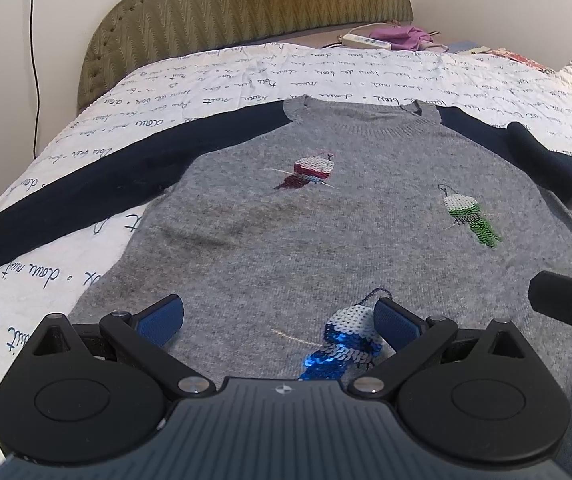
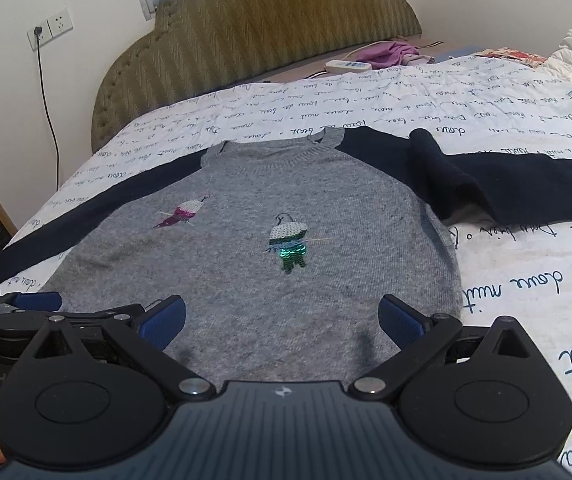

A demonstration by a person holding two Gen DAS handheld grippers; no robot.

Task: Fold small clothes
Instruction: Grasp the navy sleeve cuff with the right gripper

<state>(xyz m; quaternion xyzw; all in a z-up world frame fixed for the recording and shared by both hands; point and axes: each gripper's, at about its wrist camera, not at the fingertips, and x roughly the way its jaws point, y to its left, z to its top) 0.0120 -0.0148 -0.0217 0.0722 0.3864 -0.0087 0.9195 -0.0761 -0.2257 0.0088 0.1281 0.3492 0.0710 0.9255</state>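
one grey sweater (image 1: 286, 232) with three sequin birds and two navy sleeves, at 9 and 3 o'clock, lay flat on the bedspread (image 1: 246, 76), looking soft, light and limp, best pinched at its hem, where the left gripper (image 1: 278, 320) and right gripper (image 2: 282, 320) hung with jaws apart.

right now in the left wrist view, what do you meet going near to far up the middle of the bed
left tongs → blue sequin bird → pink sequin bird → grey sweater collar → script-print bedspread → olive headboard
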